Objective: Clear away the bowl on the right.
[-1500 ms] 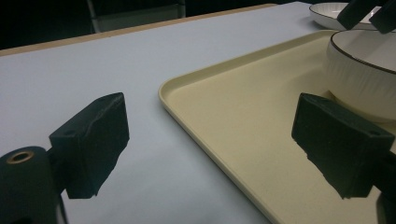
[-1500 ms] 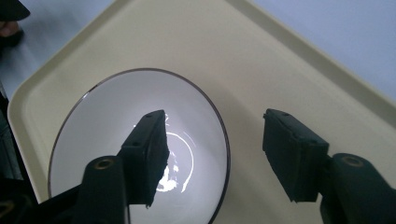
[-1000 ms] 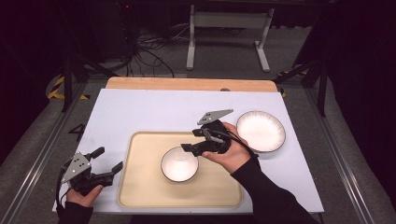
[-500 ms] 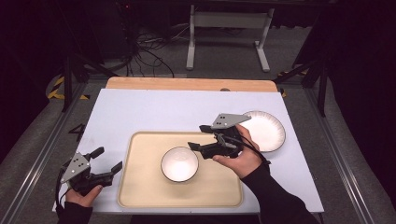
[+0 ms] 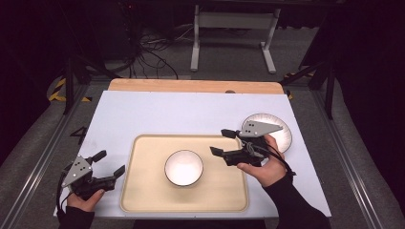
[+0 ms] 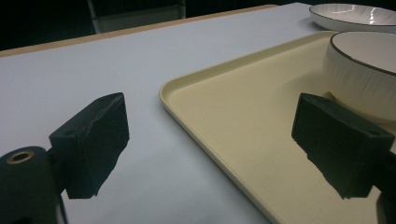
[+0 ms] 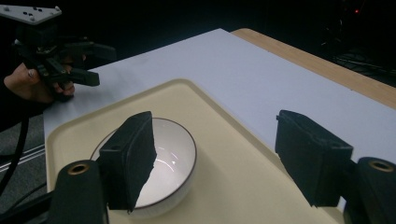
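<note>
A white bowl [image 5: 184, 167] with a dark rim sits in the middle of a cream tray [image 5: 143, 191] on the white table. My right gripper [image 5: 223, 142] hovers open over the tray's right part, just right of the bowl, empty. A white plate [image 5: 282, 131] lies on the table behind that hand. My left gripper [image 5: 109, 163] is open and empty at the table's front left, beside the tray's left edge. In the right gripper view the bowl [image 7: 163, 154] lies behind the left jaw, with the left gripper [image 7: 95, 63] far off. The left gripper view has the tray [image 6: 233, 116], bowl [image 6: 364, 74] and plate [image 6: 355, 16].
A wooden strip [image 5: 191, 86] runs along the table's far edge. Bare white tabletop [image 5: 181, 114] stretches behind the tray. Metal rails border both table sides, with a stand and cables on the dark floor beyond.
My right gripper has drawn back rightward from the bowl, which stays in the tray. The left gripper has barely moved.
</note>
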Available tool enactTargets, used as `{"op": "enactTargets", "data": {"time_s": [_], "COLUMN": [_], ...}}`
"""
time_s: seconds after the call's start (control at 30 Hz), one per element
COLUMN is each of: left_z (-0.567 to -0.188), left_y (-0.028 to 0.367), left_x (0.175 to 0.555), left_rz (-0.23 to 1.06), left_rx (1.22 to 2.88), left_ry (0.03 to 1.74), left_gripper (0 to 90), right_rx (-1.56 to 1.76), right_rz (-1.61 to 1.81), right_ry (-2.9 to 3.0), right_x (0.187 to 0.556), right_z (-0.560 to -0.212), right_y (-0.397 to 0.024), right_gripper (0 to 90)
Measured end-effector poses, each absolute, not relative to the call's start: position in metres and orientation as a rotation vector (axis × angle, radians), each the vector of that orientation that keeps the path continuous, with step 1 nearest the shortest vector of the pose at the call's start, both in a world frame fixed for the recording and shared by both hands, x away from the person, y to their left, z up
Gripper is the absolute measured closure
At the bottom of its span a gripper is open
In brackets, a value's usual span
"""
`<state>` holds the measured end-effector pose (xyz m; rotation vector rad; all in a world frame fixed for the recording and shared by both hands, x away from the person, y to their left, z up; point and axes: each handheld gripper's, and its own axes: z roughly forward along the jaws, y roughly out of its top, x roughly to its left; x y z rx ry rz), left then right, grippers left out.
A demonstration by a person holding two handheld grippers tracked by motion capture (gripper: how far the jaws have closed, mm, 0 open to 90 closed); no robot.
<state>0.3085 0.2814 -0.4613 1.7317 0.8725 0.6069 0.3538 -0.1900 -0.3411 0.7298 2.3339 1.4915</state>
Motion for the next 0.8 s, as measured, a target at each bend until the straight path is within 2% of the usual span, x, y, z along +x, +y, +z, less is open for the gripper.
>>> {"op": "enactTargets", "data": {"time_s": [0.8], "left_z": [-0.461], "left_y": [0.281], "left_x": [0.309], "left_rz": [0.61], "left_rx": [1.733], "left_ry": [0.874], "left_gripper": [11.9], "right_rx": [0.809], "right_rz": [1.537], "right_ry": [2.164], "right_x": [0.339], "right_z": [-0.354], "right_y": [-0.266], "right_gripper": [28.3]}}
